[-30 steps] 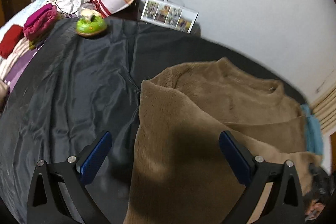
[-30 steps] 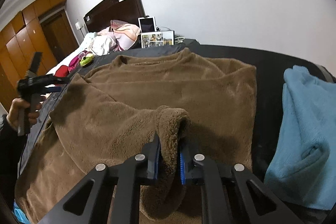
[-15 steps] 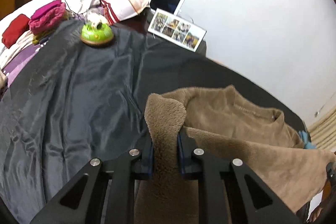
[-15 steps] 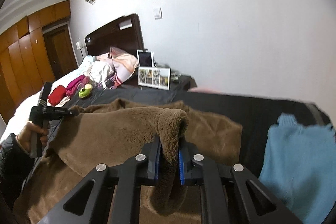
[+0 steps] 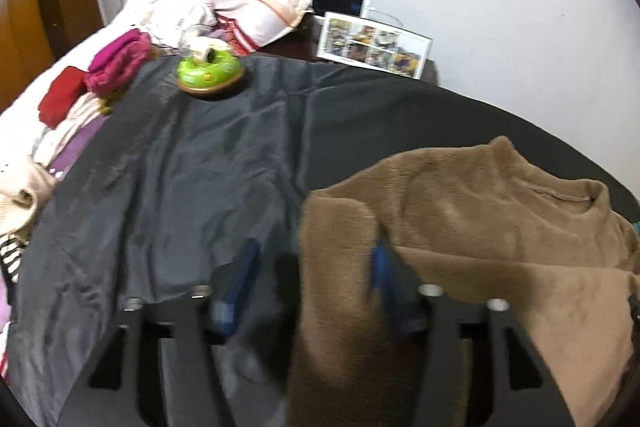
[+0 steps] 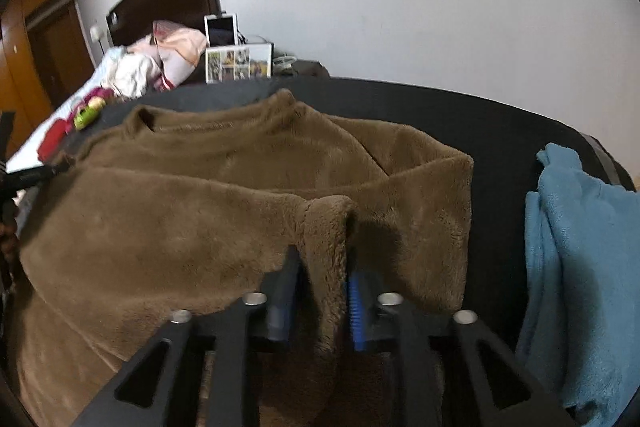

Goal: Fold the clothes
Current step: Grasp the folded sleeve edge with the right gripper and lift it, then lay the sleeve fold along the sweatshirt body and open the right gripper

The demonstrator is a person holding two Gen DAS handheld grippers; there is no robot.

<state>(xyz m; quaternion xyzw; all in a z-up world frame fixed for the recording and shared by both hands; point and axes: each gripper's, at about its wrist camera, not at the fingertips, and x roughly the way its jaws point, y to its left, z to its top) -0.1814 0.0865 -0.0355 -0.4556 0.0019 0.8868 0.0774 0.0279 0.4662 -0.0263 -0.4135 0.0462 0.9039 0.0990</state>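
While both grips show:
Left hand-held gripper: jaws parted, sweater edge between.
Right hand-held gripper: pinching a sweater fold.
Brown sweater: mid-frame on dark sheet.
Blue garment: right edge.

A dark sheet covers the near part of the bed. On it lie a brown fleece top spread across the near middle, a blue garment at the right edge, and a green round toy far left. Beyond the toy sit folded magenta and red clothes and pillows.
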